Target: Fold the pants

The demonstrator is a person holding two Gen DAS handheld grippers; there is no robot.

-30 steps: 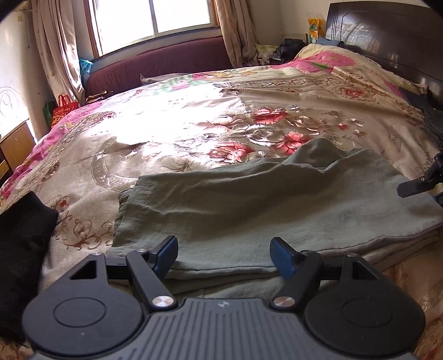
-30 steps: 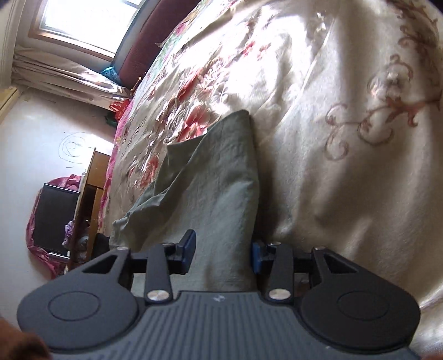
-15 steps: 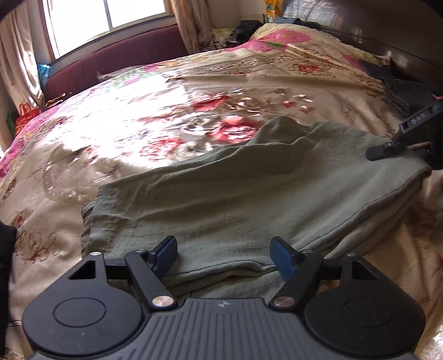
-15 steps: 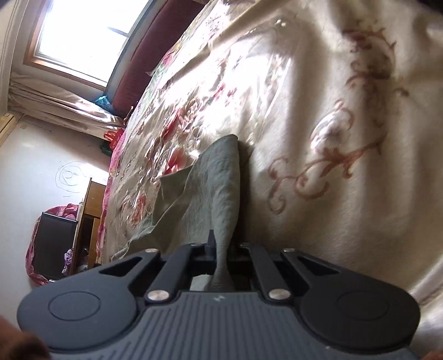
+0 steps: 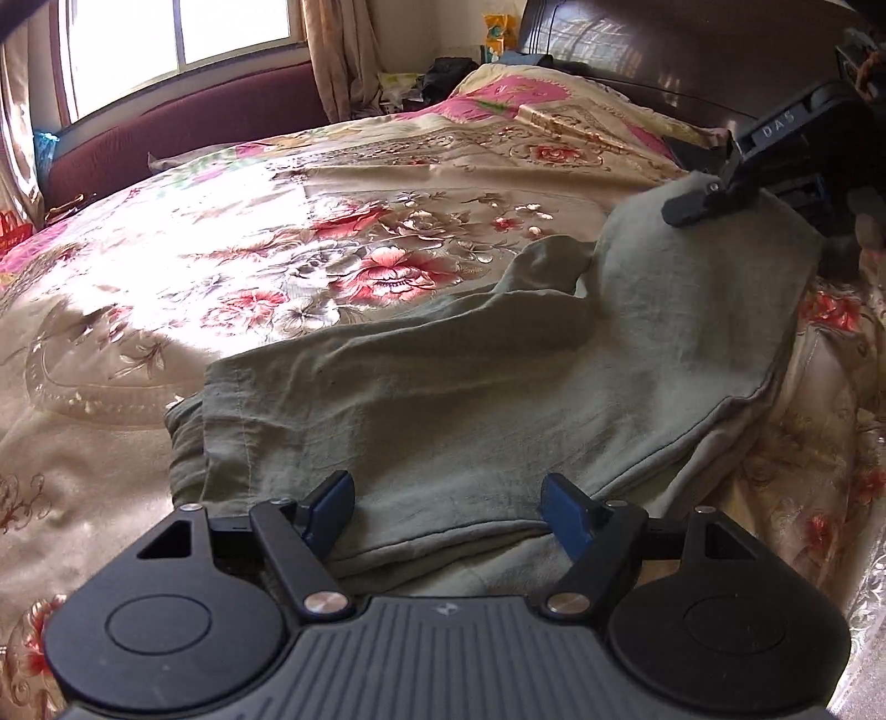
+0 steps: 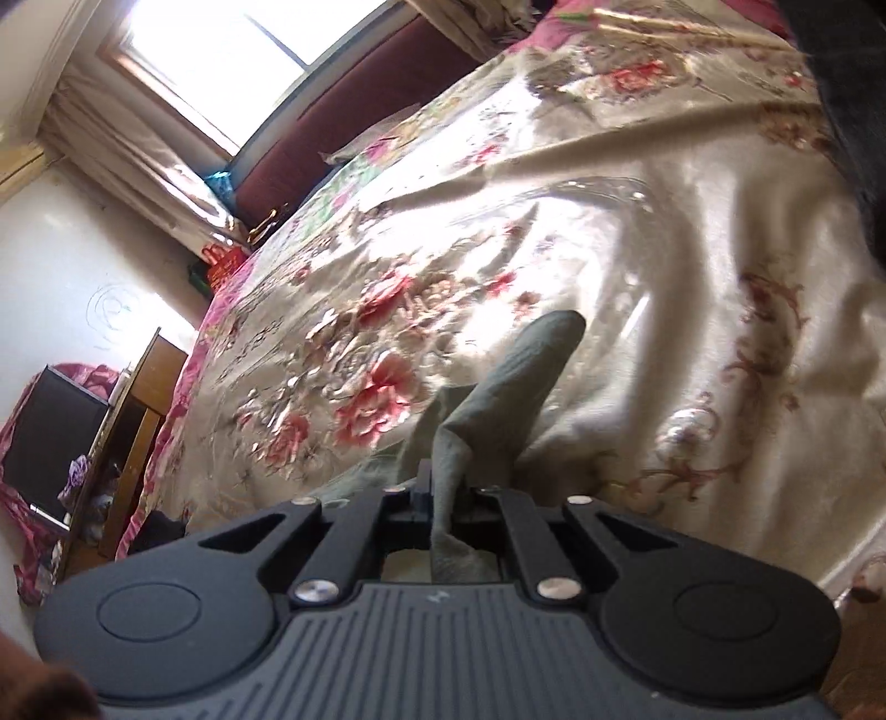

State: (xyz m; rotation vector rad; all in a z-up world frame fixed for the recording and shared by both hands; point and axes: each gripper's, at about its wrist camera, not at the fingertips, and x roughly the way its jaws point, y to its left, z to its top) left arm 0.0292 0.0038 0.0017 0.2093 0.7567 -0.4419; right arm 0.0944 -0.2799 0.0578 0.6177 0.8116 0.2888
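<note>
Pants: grey-green cotton pants (image 5: 470, 387), doubled over on themselves, lie flat across the near part of the bed; the hem end points to the left of the left wrist view, the wider end to the right.
Raised corner: the far right corner of the pants is lifted off the bed, and the cloth rises in a slope towards it, with a loose fold (image 5: 548, 260) bulging beside it.
Right gripper: black right gripper (image 5: 714, 194) has its fingers closed on that raised corner; in its own view a pinched ridge of the grey-green cloth (image 6: 498, 410) runs forward from between the closed fingers (image 6: 443, 493).
Left gripper: black left gripper (image 5: 448, 512) with blue-padded fingers (image 5: 329, 507) is spread wide just above the near folded edge of the pants; the pads do not press on the cloth and nothing is held.
Bed: shiny cream bedspread with red and pink flowers (image 5: 249, 249) carries the pants and lies bare around them.
Headboard: dark wooden headboard (image 5: 664, 50) stands at the far right.
Window: bright window (image 5: 177, 50) with beige curtains (image 5: 338, 55) at the far left, above a maroon padded bench (image 5: 183, 127).
Bedside: brown wooden cabinet (image 6: 138, 399) stands by the bed's edge in the right wrist view.
</note>
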